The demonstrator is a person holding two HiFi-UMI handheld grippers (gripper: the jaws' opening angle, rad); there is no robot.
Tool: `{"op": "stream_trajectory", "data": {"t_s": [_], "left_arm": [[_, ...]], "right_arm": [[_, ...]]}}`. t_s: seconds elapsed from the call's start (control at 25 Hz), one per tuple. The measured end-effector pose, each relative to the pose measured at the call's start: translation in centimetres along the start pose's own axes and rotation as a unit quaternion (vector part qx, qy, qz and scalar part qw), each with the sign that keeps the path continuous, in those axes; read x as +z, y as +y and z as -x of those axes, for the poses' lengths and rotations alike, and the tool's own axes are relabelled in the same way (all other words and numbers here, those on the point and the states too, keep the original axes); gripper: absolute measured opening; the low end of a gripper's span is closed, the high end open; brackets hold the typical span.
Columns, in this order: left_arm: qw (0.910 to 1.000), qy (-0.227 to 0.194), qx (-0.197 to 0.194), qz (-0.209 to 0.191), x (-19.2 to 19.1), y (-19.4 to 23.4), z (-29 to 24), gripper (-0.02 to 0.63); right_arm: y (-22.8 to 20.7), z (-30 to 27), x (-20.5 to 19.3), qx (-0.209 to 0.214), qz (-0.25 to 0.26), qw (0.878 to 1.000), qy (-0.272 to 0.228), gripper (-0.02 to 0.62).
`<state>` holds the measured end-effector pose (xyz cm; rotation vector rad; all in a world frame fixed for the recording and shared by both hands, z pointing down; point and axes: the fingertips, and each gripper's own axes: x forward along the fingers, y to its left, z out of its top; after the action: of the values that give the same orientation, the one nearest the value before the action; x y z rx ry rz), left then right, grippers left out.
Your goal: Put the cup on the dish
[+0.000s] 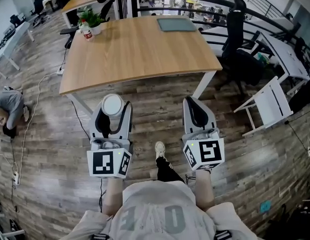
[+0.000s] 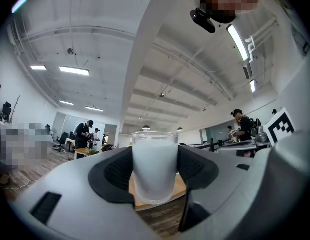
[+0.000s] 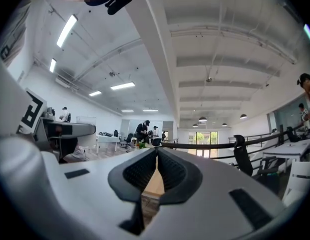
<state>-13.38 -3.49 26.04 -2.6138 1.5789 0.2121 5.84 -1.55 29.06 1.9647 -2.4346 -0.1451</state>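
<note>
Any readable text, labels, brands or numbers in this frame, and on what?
"OVE", upside down from the head view, reading uncertain: the person's shirt.
Bottle label: too small to read.
Marker cubes: square patterns only, no words.

Hidden and unclear
My left gripper [image 1: 113,106] hides the cup [image 1: 112,103] below its rim; the far grey slab [image 1: 176,24] on the desk [image 1: 139,49] may be a dish.
</note>
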Motion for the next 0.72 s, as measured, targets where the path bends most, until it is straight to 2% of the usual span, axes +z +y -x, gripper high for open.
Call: {"op": "stream_trajectory", "data": {"t_s": [0.12,0.32,0.72], "left_arm": [[1.0,0.003,0.007,-0.004,-0.5,0.4,-0.2,0.262],[0.9998,0.003,0.017,-0.005,-1.4,1.2,-4.4,0.262],[0.9996,0.009,0.027,0.002,-2.2,0.6,-7.9,0.262]], "right_arm": [[0.0,-0.4,-0.5,0.009,0.001,1.0,0.007,0.026],[-1.8,-4.7,-1.0,0.029,0.01,0.999,0.009,0.026],[-3.9,-8.0,-2.7,0.057,-0.018,0.998,0.017,0.026]]}}
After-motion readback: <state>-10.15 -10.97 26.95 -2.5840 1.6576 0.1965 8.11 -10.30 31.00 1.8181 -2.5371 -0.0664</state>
